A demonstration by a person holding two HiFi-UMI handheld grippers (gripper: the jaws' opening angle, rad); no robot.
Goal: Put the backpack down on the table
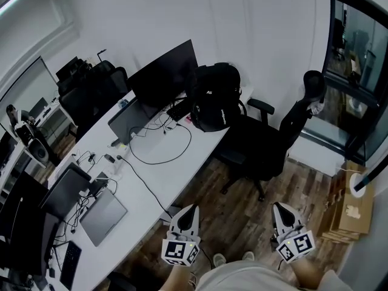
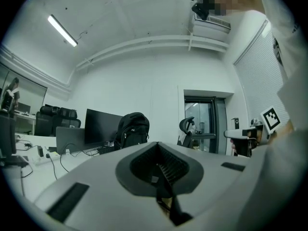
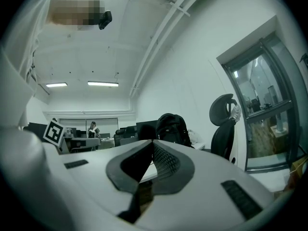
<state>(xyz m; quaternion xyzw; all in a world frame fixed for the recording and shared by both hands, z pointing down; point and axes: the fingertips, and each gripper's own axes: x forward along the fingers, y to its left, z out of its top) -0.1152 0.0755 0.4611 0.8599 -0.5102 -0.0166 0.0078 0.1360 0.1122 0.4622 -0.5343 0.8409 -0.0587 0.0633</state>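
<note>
So, the backpack [image 1: 215, 99] stands upright on the table's [image 1: 182, 162] far end, well apart at 12 o'clock from the left gripper [image 1: 188, 213] and 11 from the right gripper [image 1: 282, 212]; both are clamped empty, and the left is nearer.

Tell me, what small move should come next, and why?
Probably just rest both grippers: the black backpack already stands on the white table, beside the monitor, while the left gripper and right gripper are shut, empty and far from it.
</note>
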